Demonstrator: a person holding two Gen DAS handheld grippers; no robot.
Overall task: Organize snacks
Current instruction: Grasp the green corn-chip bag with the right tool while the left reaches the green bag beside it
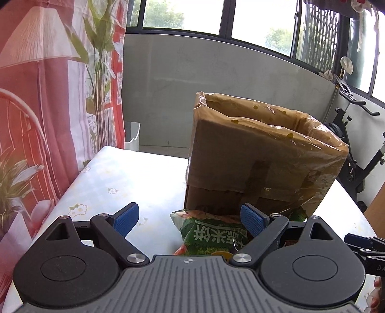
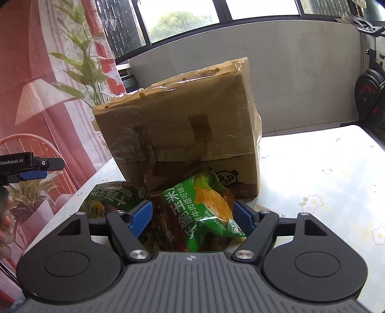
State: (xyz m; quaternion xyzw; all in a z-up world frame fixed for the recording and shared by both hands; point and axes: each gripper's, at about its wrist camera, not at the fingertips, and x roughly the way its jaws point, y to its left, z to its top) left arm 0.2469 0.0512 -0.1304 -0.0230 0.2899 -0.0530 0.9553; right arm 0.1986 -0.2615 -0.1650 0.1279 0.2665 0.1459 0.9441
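While crinkled, glossy green snack bag (image 2: 204, 207), orange print

Brown cardboard box (image 2: 182, 130) wore a yellow-dotted clear liner; the snack bag (image 2: 204, 207) was bright green; the tablecloth (image 2: 324, 173) pale, flower-printed.

light: bright daylight from windows (image 1: 259, 16) | glare: tablecloth (image 1: 154, 178) blown out | edges: fisheye-bent — sharp focus
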